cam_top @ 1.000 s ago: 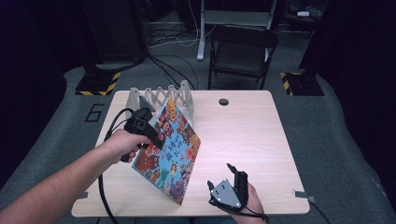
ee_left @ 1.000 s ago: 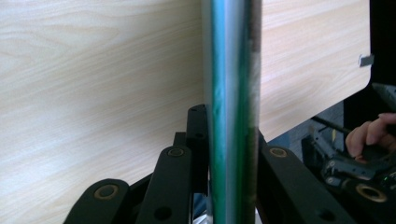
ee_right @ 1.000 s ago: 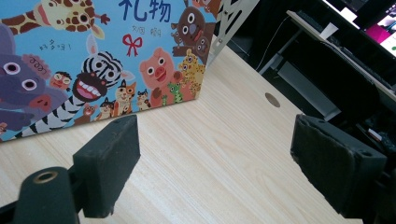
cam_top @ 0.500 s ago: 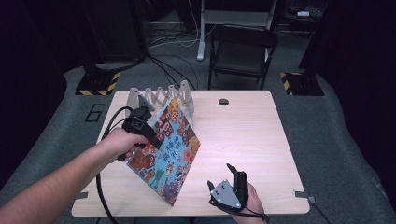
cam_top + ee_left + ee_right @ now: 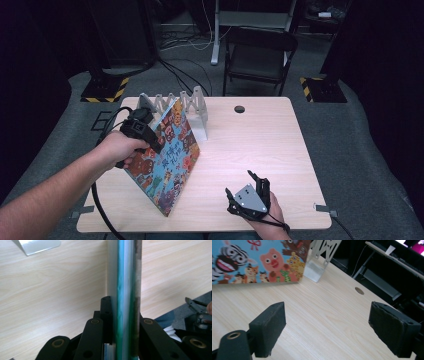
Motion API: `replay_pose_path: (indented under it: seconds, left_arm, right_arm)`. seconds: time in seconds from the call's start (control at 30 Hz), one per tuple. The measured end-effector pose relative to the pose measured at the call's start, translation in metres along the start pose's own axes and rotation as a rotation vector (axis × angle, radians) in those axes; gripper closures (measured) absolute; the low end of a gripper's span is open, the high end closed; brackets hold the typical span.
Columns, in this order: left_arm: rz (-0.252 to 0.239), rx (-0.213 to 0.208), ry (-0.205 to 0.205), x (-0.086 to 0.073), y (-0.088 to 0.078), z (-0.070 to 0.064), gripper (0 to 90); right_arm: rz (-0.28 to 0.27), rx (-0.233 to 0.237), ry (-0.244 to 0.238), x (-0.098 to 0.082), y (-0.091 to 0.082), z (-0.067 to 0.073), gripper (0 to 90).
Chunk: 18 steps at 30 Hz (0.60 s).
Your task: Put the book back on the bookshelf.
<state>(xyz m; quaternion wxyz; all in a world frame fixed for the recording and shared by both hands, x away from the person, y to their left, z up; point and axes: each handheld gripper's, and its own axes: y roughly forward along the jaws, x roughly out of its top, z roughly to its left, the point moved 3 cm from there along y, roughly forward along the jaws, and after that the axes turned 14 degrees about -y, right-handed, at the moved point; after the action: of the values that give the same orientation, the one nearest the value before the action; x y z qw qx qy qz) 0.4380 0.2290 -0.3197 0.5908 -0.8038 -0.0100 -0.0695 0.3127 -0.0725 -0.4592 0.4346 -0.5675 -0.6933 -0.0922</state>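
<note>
Two tongs are over the light wooden counter [image 5: 280,150]. The left tongs [image 5: 150,142] are clenched on the edge of a thin picture book with bright cartoon animals on its blue cover [image 5: 170,155]. In the left gripper view the book's edge [image 5: 126,290] stands straight up between the two black jaws, and the pads press on it from both sides. The book is tilted, with its lower corner near the front of the counter and its top edge leaning up by a white zigzag metal rack [image 5: 192,107]. I cannot tell if the lower corner touches the wood. The rack stands at the back left of the counter, just behind the book.

The right tongs [image 5: 248,192] are released, with nothing in them, and their jaws have just been opening a bit more. They sit low near the front edge of the counter, well apart from the book. In the right gripper view the book cover [image 5: 257,260] and the rack [image 5: 320,255] show far ahead.
</note>
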Motion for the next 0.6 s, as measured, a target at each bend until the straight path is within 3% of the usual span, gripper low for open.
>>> replay_pose_path:
  seconds: [0.33,0.43,0.6]
  left_arm:
    - [-0.006,0.063,-0.052,0.002,-0.010,0.018,81.2]
    - [-0.024,0.087,-0.065,0.004,-0.015,0.024,81.2]
    - [-0.028,0.087,-0.099,0.008,-0.023,0.033,81.2]
  right_arm:
    - [0.044,0.022,0.131,-0.018,0.015,-0.016,12.7]
    - [0.054,0.038,0.200,-0.024,0.020,-0.021,11.9]
    - [0.060,0.038,0.266,-0.030,0.021,-0.029,12.2]
